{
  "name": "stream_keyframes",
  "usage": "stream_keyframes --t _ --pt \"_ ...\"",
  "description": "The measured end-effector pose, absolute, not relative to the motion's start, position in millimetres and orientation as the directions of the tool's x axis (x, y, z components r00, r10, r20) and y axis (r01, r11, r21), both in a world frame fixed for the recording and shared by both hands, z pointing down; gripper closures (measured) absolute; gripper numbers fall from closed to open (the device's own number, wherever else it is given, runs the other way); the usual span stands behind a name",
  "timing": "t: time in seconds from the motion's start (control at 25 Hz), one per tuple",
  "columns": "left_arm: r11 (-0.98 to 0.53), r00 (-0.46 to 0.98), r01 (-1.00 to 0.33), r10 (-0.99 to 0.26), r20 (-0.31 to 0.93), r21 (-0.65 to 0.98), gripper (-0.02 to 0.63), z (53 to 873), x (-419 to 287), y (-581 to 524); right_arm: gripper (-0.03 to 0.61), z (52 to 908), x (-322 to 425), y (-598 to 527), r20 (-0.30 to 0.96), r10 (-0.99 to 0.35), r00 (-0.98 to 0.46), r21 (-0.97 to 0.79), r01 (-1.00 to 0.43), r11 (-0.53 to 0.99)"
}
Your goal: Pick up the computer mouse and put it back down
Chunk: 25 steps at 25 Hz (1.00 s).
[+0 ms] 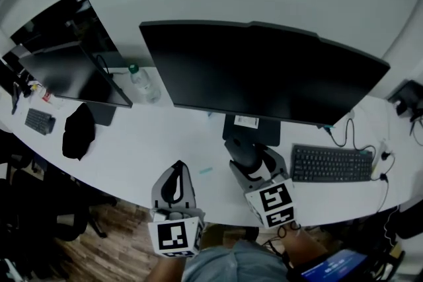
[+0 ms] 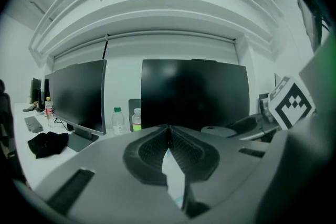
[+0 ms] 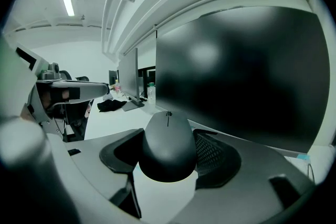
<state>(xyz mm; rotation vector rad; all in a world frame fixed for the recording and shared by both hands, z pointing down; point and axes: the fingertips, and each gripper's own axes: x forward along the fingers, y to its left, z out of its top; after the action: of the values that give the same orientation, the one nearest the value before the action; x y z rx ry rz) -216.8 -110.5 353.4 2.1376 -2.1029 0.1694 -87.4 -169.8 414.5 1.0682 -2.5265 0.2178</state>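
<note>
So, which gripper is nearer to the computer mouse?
Right. The right gripper grips the computer mouse between its jaws; the left gripper hangs apart on its left, shut and empty.

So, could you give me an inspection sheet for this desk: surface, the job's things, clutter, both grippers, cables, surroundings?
Surface: white curved desk.
Job's things: computer mouse, dark, clamped between the right jaws; whether it touches the desk cannot be told.
Clutter: black cloth, bottle, keyboard, large monitor.
Grippers: right gripper shut on the mouse; left gripper with jaws together, empty.
Cables: black cables beside the keyboard.
Surroundings: wooden floor, dark chair.
</note>
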Motion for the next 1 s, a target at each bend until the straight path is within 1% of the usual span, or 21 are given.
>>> stream_keyframes --t 0.44,0.8,1.0 --pt "-0.022 0.025 -1.0 -0.975 0.22 0.013 0.609 375.0 -230.7 -119.5 0.276 454.2 -102.0 -172.8 0.471 -0.618 -0.629 -0.027 -0.711 0.703" --pt "-0.022 0.026 -1.0 -0.955 0.295 0.017 0.609 401.7 -244.0 -124.1 0.276 490.2 -111.5 -173.3 0.524 -0.587 -0.618 -0.052 -0.711 0.702" --pt "-0.034 0.037 -0.999 -0.951 0.308 0.014 0.609 414.0 -249.4 -129.8 0.276 512.5 -114.8 -173.4 0.555 -0.569 -0.607 -0.067 -0.714 0.697"
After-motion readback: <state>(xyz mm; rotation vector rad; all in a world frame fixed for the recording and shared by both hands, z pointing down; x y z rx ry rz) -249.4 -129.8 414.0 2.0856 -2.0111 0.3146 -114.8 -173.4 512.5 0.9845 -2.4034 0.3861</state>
